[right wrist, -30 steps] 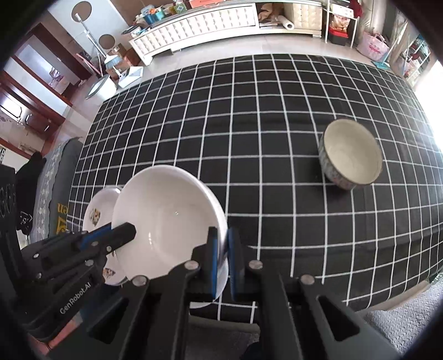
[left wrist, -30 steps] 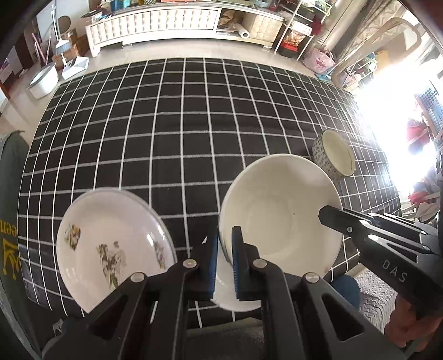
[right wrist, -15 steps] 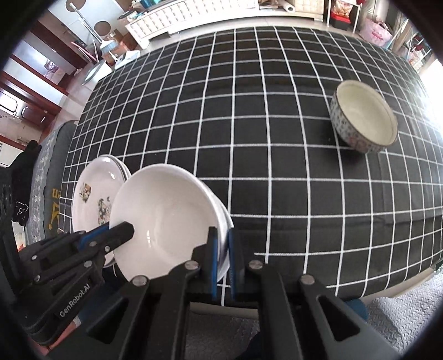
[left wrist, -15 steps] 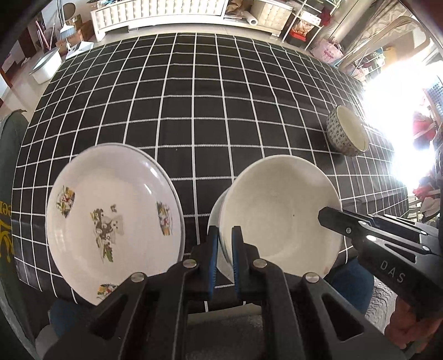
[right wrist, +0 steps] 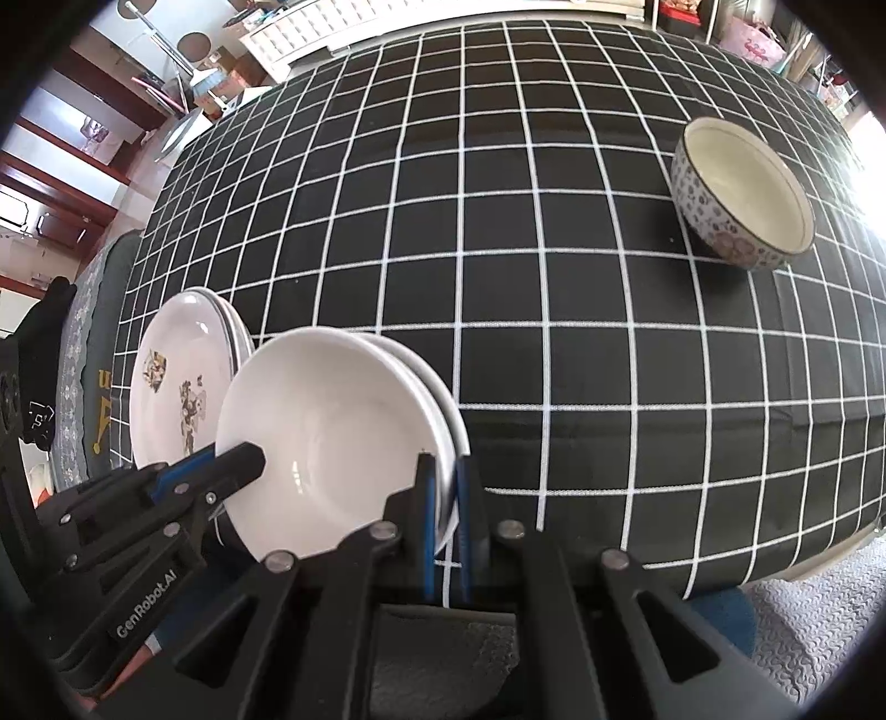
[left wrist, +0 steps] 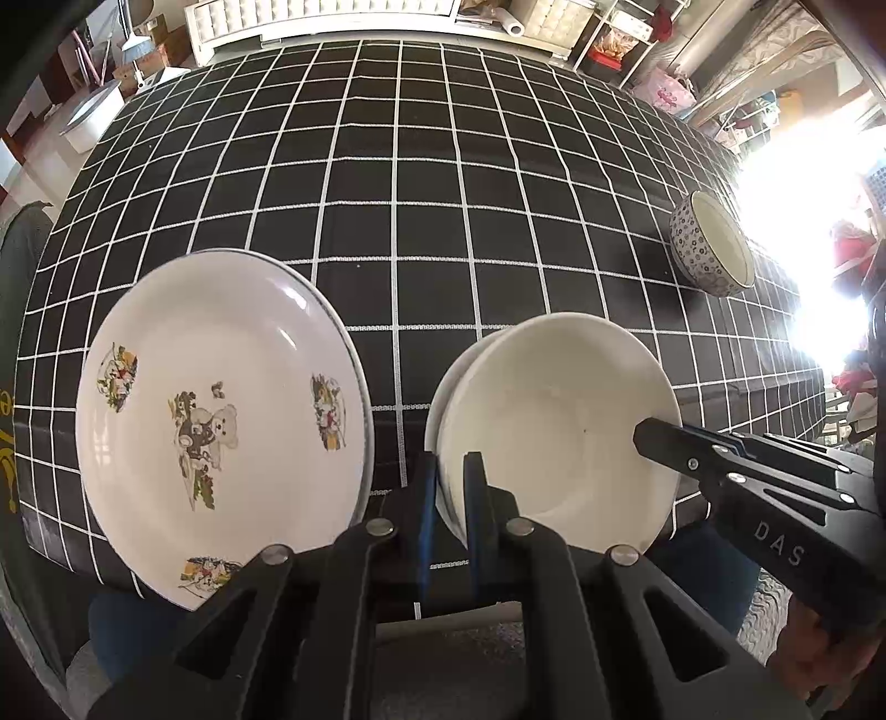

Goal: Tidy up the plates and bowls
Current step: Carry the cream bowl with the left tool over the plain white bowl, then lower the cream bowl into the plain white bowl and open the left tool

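Two stacked plain white plates are held in the air near the table's front edge, also seen in the right wrist view. My left gripper is shut on their left rim. My right gripper is shut on their right rim. A stack of white plates with a bear print lies on the black checked tablecloth at the left, beside the held plates; it also shows in the right wrist view. A patterned bowl stands alone at the right, also in the left wrist view.
The table's front edge runs just below the held plates. A white cabinet and shelves stand on the floor beyond the far edge. Bright window glare fills the right side.
Both grippers have lifted the white plates higher and drawn them back towards the front edge. The bear plates and the patterned bowl stay in place on the cloth.
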Demonstrator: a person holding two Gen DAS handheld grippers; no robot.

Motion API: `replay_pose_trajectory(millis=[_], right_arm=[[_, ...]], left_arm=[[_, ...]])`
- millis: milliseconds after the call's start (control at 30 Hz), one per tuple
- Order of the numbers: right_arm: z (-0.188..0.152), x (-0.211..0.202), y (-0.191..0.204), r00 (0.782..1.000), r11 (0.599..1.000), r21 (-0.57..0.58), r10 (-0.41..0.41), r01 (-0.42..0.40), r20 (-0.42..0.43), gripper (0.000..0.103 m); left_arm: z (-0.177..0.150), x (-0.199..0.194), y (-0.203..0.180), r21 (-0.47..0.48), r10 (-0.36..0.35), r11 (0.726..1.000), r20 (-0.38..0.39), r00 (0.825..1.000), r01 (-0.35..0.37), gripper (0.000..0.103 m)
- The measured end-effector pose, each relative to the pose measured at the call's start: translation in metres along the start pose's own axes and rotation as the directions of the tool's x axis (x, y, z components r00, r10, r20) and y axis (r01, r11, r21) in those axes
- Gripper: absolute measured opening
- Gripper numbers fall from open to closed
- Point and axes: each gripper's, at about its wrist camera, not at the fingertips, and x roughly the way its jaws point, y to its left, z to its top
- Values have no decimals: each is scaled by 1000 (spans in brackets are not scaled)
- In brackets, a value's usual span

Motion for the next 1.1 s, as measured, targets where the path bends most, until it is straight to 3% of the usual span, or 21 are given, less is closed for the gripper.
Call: replay_pose_trajectory(millis=[767, 1000, 1100], right_arm=[[0, 0, -2, 1000, 1000, 12, 16, -16, 6, 10], [0, 0, -1, 1000, 1000, 22, 9, -10, 2, 11], [1, -4, 1, 1000, 1000, -3, -4, 4, 8, 12]], left_arm=[[-2, 4, 3, -17, -12, 1000, -5, 1000, 12, 8], [-4, -6, 4, -16, -22, 1000, 25, 999, 23, 8], [-3, -11, 4, -12, -23, 1000, 33, 999, 24, 13]])
